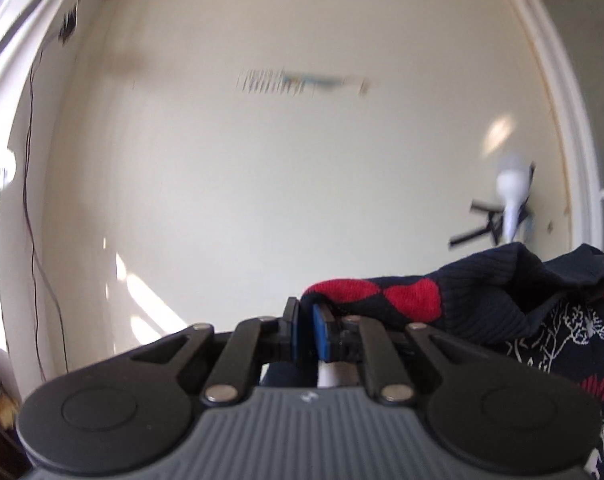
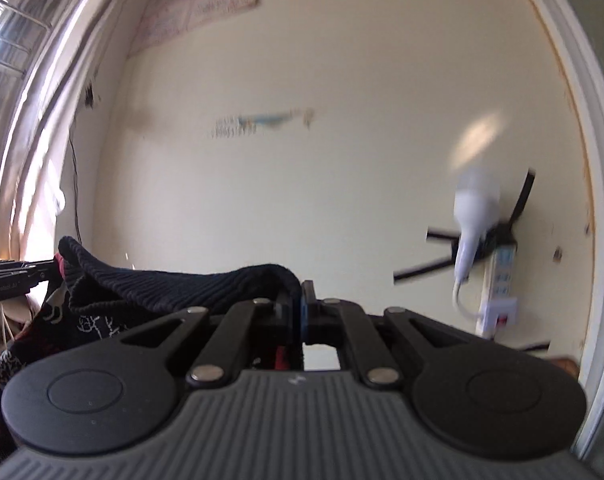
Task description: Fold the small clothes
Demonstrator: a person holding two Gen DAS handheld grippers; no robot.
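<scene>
Right now both of my grippers point level at a cream wall (image 1: pixel 302 180), and between them I hold one small dark garment (image 1: pixel 481 304) up in the air. My left gripper (image 1: pixel 307 320) has its jaws closed tight on the garment's edge, where the knit shows red and navy diamonds; the cloth comes out from between the blue pads (image 1: pixel 321 332) and runs away to the right side of the left wrist view. There it becomes a ribbed navy band, and lower down I see a white pattern like thin branches on the dark cloth, with some red stripes under it. My right gripper (image 2: pixel 300 304) is also pressed together, on the ribbed navy edge of the same garment, and from there the cloth stretches to the left side of the right wrist view, sagging a little in the middle. At the far left of that view the black fingers of the left gripper are visible, touching the other end of the cloth. On the wall, to the right, a white bulb-shaped lamp (image 2: pixel 475 208) is fixed with crossed black tape strips (image 2: pixel 421 268), and a white power strip (image 2: pixel 499 284) hangs just beside it. A paper chart (image 2: pixel 206 4) hangs high on the wall, and a thin dark cable (image 1: pixel 32 200) runs down near the window side. The wall is somewhat blurred in both views.
</scene>
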